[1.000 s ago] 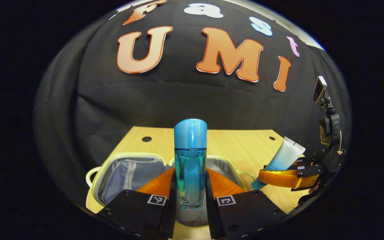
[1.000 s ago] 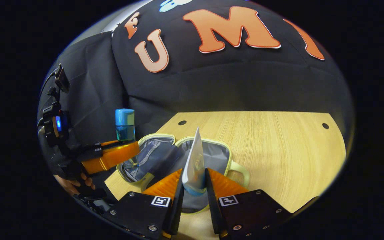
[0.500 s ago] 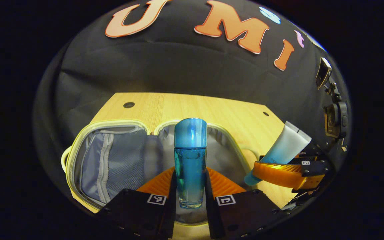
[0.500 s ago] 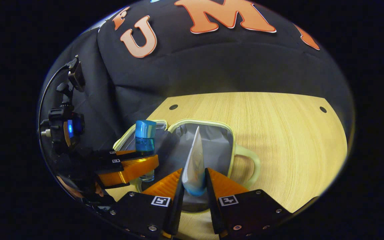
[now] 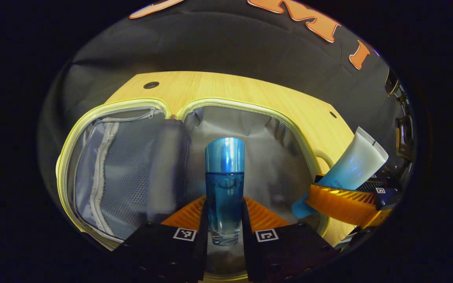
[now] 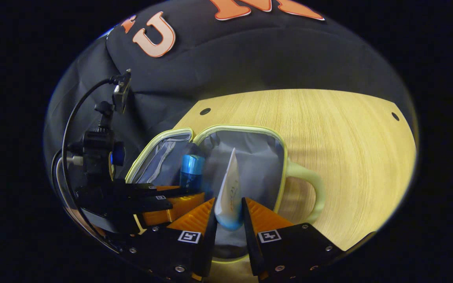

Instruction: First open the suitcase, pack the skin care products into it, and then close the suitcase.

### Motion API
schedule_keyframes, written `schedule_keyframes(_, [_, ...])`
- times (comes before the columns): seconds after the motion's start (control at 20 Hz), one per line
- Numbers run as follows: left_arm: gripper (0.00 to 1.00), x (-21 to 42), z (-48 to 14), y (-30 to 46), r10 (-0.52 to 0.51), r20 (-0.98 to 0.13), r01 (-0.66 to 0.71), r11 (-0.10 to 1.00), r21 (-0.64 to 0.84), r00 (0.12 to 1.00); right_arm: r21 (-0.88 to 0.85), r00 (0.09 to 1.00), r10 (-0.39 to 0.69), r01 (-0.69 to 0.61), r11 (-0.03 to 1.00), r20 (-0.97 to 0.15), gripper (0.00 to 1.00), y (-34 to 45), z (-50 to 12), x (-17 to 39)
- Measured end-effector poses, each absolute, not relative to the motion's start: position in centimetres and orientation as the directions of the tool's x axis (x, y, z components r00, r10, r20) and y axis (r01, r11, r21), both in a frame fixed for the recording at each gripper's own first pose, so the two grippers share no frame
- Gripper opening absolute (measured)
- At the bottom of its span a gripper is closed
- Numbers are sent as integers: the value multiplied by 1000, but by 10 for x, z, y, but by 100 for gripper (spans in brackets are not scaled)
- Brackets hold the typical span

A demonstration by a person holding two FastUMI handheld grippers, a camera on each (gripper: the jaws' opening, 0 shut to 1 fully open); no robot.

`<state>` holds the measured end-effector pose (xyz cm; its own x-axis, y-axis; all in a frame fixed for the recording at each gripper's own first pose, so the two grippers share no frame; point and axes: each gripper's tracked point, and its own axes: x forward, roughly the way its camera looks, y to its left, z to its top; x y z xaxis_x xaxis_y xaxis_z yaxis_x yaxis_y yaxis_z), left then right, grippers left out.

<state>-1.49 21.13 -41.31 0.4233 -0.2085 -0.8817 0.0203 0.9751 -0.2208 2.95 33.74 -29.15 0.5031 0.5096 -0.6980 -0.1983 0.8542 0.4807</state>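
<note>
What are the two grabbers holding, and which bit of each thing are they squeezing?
The left gripper squeezes the blue bottle around its lower glass body. The right gripper squeezes the white tube near its blue cap end.

The suitcase (image 5: 179, 114) is lying open on the tabletop (image 6: 348, 137), its 2 halves side by side. The bottle (image 5: 224, 188) is sitting upright over the right half, the tube (image 5: 348, 169) tilting just right of it.
</note>
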Motion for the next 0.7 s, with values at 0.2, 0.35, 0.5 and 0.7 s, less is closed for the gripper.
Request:
schedule_keyframes(0.2, [38, -18, -432, 213, -158, -922, 19, 987, -162, 354, 508, 480, 529, -187, 841, -699, 39, 345, -300, 33])
schedule_keyframes(0.35, [40, -23, -437, 217, -99, -954, 10, 995, -101, 284, 508, 463, 529, -180, 842, -712, 39, 348, -308, 34])
schedule_keyframes(0.5, [40, -27, -443, 220, -39, -974, 7, 999, -38, 225, 518, 462, 533, -173, 838, -709, 39, 346, -310, 36])
schedule_keyframes(0.7, [43, -27, -443, 221, -25, -975, 4, 1000, -25, 219, 513, 462, 530, -175, 840, -711, 39, 346, -309, 36])
